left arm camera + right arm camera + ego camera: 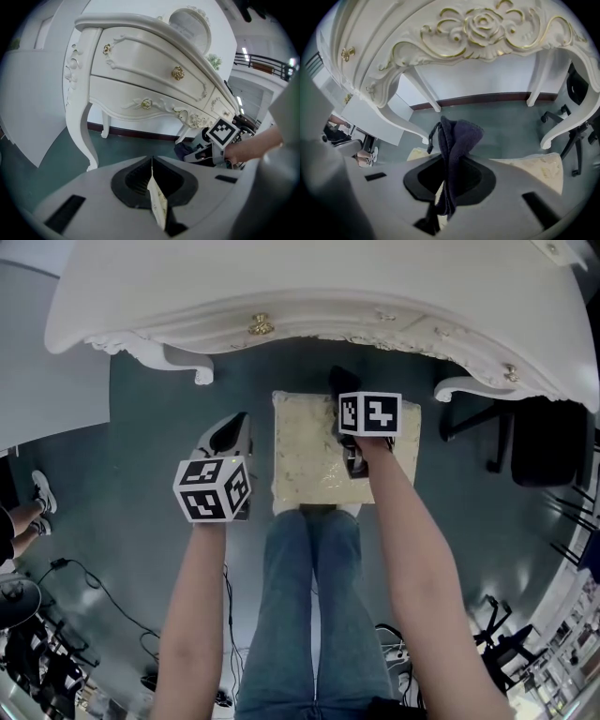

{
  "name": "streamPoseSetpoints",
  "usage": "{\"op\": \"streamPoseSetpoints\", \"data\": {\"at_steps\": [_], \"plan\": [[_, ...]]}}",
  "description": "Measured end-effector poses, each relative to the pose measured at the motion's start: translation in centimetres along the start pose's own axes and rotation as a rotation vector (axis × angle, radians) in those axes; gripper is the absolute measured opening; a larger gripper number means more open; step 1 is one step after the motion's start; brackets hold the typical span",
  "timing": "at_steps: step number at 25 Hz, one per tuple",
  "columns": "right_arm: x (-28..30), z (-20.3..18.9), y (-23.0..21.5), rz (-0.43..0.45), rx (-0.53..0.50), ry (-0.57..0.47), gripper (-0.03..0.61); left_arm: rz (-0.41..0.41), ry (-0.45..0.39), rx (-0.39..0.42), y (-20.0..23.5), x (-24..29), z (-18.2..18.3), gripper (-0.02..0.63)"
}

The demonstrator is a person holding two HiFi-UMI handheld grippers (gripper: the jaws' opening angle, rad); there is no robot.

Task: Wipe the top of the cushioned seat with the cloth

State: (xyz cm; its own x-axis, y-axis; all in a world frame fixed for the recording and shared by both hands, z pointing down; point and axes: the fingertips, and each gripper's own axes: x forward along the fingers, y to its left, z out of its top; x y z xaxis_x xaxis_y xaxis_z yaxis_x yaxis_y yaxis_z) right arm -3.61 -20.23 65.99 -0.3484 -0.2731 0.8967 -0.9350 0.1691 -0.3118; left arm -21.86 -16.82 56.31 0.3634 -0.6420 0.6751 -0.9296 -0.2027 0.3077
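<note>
The right gripper has its jaws clamped on a dark cloth, over the far right part of the cushioned seat. The left gripper hangs just left of the seat, jaws pressed together.

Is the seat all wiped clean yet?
Not yet, as far as I can tell. Done: the right gripper has the dark cloth clamped. In hand: it hangs over the far edge of the cushioned seat. Left: wiping the top; no wiped patch shows. The left gripper is beside the seat, shut on a thin cream strip.
</note>
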Motion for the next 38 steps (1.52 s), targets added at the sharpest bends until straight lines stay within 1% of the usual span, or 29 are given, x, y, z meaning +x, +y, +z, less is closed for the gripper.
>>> {"op": "streamPoseSetpoints", "data": {"at_steps": [9,16,23,26,29,34,38], "plan": [[1.3,0.4,4.1,0.045,-0.013,0.001,0.037,0.017,-0.005,-0.024,1.9,-1.0,-0.4,0.008],[2.5,0.5,7.8,0.081,-0.044,0.008,0.037,0.033,0.005,-0.026,3.5,-2.0,-1.0,0.008],[3.6,0.3,10.6,0.105,-0.075,0.014,0.037,0.04,-0.001,-0.043,4.4,-2.3,-1.3,0.008],[4.0,0.2,12.0,0.141,-0.093,0.015,0.037,0.032,0.004,-0.036,4.4,-2.2,-1.7,0.008],[3.7,0.1,13.4,0.196,-0.069,-0.007,0.037,0.026,0.018,-0.027,4.6,-2.3,-2.2,0.007],[1.6,0.7,13.2,0.266,-0.011,-0.076,0.037,0.027,0.024,-0.037,4.3,-1.8,-2.3,0.008],[-0.3,0.6,11.8,0.28,0.006,-0.112,0.037,0.036,0.007,-0.061,3.5,-1.7,-2.0,0.008]]}}
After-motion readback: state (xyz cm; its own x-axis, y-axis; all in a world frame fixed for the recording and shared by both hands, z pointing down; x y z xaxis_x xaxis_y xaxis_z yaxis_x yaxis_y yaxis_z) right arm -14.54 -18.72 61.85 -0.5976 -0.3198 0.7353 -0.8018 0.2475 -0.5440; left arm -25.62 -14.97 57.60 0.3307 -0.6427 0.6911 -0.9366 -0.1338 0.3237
